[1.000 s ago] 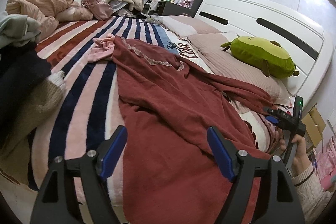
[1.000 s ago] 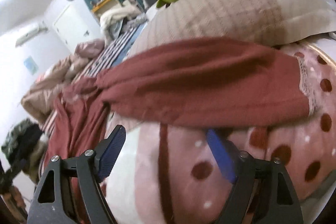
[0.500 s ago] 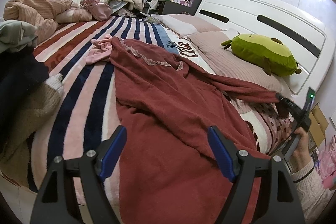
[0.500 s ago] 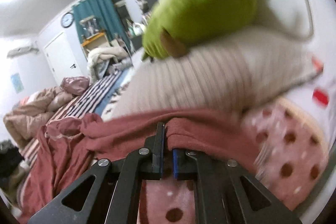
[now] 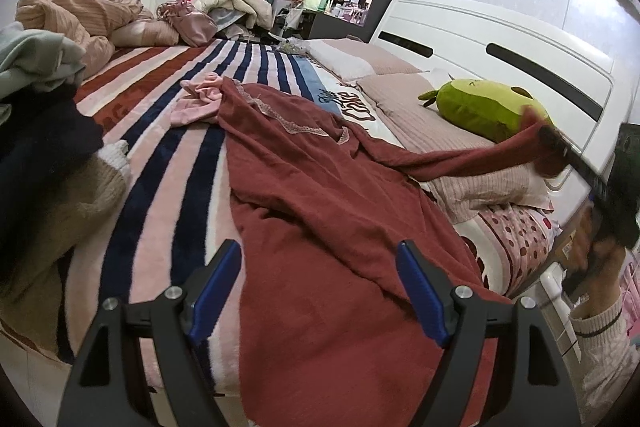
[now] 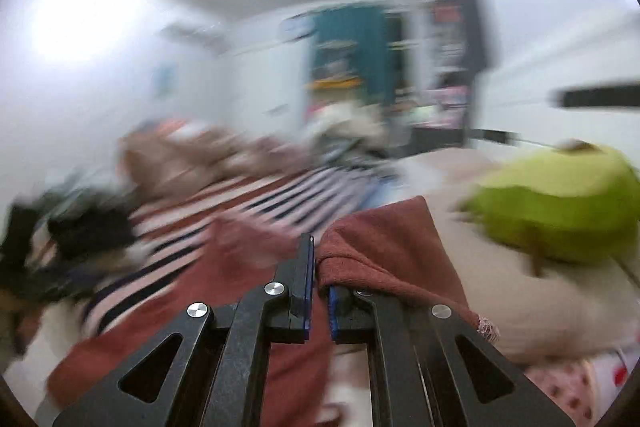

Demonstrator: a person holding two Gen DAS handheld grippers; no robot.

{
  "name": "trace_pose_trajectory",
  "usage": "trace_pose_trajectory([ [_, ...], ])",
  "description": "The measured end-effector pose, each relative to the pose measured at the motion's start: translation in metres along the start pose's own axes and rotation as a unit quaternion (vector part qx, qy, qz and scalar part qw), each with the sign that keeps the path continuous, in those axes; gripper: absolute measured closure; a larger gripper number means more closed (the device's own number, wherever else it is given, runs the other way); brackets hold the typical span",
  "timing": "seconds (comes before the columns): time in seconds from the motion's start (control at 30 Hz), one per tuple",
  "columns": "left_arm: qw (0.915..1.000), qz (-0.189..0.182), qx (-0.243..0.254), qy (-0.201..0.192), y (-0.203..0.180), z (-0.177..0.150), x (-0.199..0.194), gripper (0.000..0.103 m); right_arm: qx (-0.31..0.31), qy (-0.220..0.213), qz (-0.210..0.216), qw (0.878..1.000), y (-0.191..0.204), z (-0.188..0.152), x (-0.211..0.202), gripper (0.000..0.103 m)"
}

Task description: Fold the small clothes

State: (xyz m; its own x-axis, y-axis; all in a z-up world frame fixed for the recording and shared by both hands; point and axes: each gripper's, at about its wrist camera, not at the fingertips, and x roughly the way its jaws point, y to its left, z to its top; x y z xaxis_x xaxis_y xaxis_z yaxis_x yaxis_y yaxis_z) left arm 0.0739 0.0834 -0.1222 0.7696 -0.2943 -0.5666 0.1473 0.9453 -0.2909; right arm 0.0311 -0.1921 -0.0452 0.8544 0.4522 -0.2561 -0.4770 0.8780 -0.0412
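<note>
A dark red garment (image 5: 320, 211) lies spread on the striped bed, its sleeve (image 5: 472, 157) stretched out to the right and lifted off the pillow. My right gripper (image 6: 318, 263) is shut on the sleeve's end (image 6: 384, 239); it also shows at the right of the left wrist view (image 5: 548, 139), held up near the headboard. My left gripper (image 5: 320, 283) is open and empty, low over the garment's near hem. A small pink garment (image 5: 198, 99) lies beyond the red one.
A green avocado plush (image 5: 480, 109) lies on the pillows (image 5: 404, 95) by the white headboard (image 5: 500, 39). A pile of clothes (image 5: 44, 131) sits at the left edge. Bedding (image 5: 80, 19) is heaped at the far end. The right wrist view is motion-blurred.
My right gripper closed on the sleeve end and has lifted it up off the bed, pulling the sleeve taut. My left gripper has stayed open in about the same place.
</note>
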Motion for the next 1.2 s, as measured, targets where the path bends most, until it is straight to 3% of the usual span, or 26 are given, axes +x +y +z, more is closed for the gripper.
trace_pose_trajectory([
  [0.07, 1.0000, -0.003, -0.003, -0.004, 0.004, -0.003, -0.005, 0.026, -0.049, 0.058, 0.066, 0.995, 0.046, -0.006, 0.023, 0.102],
  [0.13, 0.9999, -0.006, -0.006, -0.005, 0.009, -0.004, -0.008, 0.023, -0.074, 0.135, 0.143, 0.978, 0.087, -0.025, 0.049, 0.102],
  [0.2, 0.9999, -0.007, -0.007, -0.008, 0.013, -0.007, -0.012, 0.023, -0.082, 0.200, 0.185, 0.959, 0.115, -0.049, 0.070, 0.102],
  [0.3, 0.9999, -0.012, -0.008, -0.006, 0.017, -0.009, -0.016, 0.023, -0.086, 0.253, 0.203, 0.942, 0.135, -0.078, 0.089, 0.100],
  [0.43, 0.9993, -0.037, -0.004, 0.009, 0.015, -0.012, -0.011, 0.022, -0.060, 0.291, 0.212, 0.931, 0.134, -0.095, 0.102, 0.095],
  [0.5, 0.9985, -0.051, 0.000, 0.018, 0.009, -0.013, -0.005, 0.022, -0.057, 0.295, 0.222, 0.928, 0.133, -0.096, 0.094, 0.075],
  [0.57, 0.9975, -0.066, 0.008, 0.027, -0.001, -0.013, 0.005, 0.022, -0.054, 0.289, 0.229, 0.928, 0.131, -0.094, 0.086, 0.063],
  [0.73, 0.9935, -0.098, 0.027, 0.051, -0.035, -0.013, 0.032, 0.022, -0.037, 0.261, 0.188, 0.946, 0.095, -0.086, 0.050, 0.062],
  [0.93, 0.9845, -0.120, 0.090, 0.091, -0.093, -0.015, 0.070, 0.022, 0.014, 0.244, 0.116, 0.963, 0.036, -0.087, 0.033, 0.060],
  [1.0, 0.9813, -0.110, 0.116, 0.108, -0.111, -0.020, 0.085, 0.022, 0.033, 0.240, 0.101, 0.965, 0.020, -0.090, 0.031, 0.060],
  [1.07, 0.9827, -0.055, 0.136, 0.113, -0.121, -0.024, 0.098, 0.023, 0.044, 0.237, 0.092, 0.966, 0.010, -0.093, 0.029, 0.060],
  [1.1, 0.9821, -0.005, 0.152, 0.111, -0.125, -0.027, 0.103, 0.026, 0.049, 0.236, 0.090, 0.966, 0.006, -0.094, 0.028, 0.060],
  [1.13, 0.9808, 0.015, 0.160, 0.110, -0.127, -0.029, 0.105, 0.036, 0.054, 0.236, 0.089, 0.966, 0.002, -0.096, 0.028, 0.060],
  [1.17, 0.9805, 0.017, 0.160, 0.112, -0.127, -0.030, 0.105, 0.045, 0.057, 0.236, 0.088, 0.966, 0.000, -0.097, 0.027, 0.060],
  [1.2, 0.9820, 0.012, 0.151, 0.113, -0.124, -0.029, 0.103, 0.064, 0.060, 0.236, 0.087, 0.966, -0.003, -0.099, 0.027, 0.060],
])
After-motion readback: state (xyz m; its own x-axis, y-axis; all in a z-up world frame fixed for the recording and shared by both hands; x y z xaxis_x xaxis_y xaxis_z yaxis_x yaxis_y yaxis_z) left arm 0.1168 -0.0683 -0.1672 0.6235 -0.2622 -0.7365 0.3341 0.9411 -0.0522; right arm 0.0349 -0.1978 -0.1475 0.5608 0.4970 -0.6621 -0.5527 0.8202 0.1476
